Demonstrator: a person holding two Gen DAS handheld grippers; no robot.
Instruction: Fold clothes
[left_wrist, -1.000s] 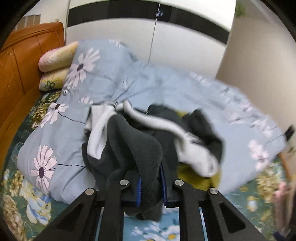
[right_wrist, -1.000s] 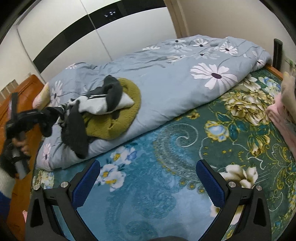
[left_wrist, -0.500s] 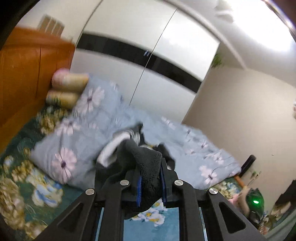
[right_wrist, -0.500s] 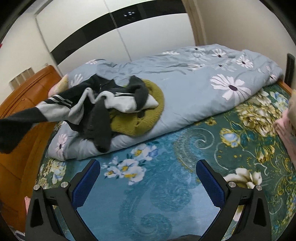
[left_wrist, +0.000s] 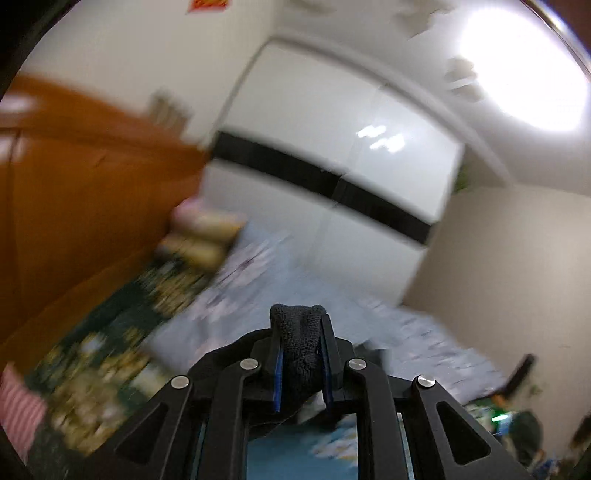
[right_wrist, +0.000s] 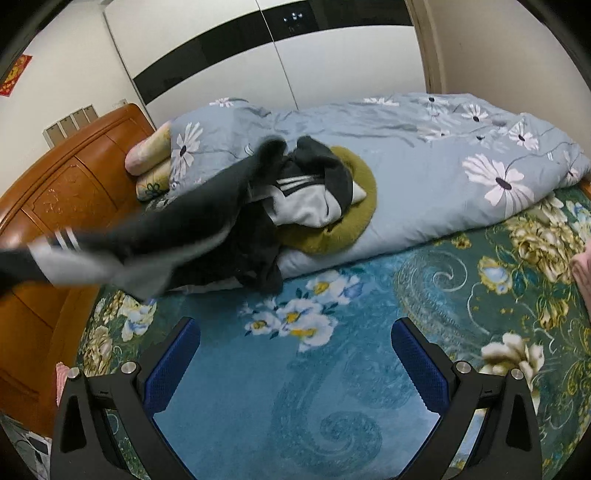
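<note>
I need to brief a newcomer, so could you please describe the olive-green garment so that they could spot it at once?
Find the blue floral quilt along the bed's far side. On its left part, near the pillows, lies a heap of clothes; the green garment is at the bottom, under a dark jacket with white stripes. It alone is olive and knitted-looking.

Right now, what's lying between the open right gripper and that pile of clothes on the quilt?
In the right wrist view, only bare floral bedsheet lies between the right gripper and the clothes pile on the quilt.
</note>
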